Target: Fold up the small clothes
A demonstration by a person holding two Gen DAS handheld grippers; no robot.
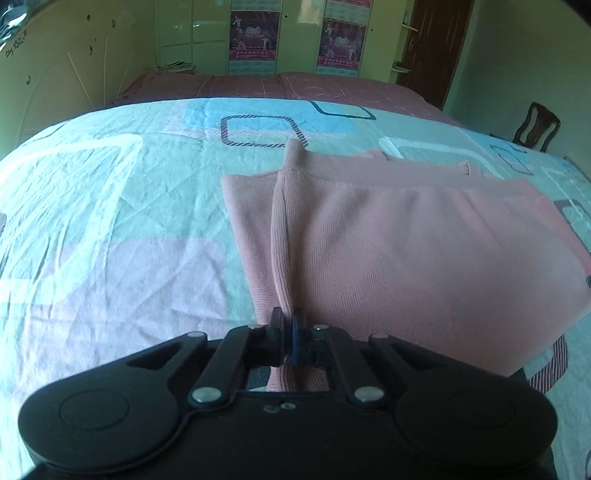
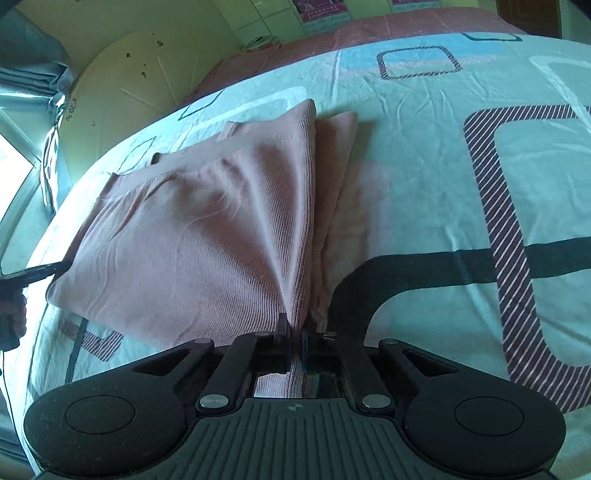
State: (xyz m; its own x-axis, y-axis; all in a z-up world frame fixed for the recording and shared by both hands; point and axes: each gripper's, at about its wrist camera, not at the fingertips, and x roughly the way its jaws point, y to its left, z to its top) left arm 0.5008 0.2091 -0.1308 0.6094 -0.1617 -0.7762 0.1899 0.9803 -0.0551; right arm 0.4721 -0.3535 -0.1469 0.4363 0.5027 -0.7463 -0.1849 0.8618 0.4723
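Observation:
A pink ribbed garment lies partly folded on the patterned bedsheet. My left gripper is shut on the garment's near left edge, and a ridge of cloth runs away from its jaws. In the right wrist view the same pink garment spreads to the left, and my right gripper is shut on its near right edge, with cloth pinched between the pads. The left gripper shows at the far left of that view, at the garment's other corner.
The bedsheet has blue, pink and striped square patterns. A pink quilt lies beyond it. White cupboards with posters, a brown door and a wooden chair stand at the back. A window and curtain are at the left.

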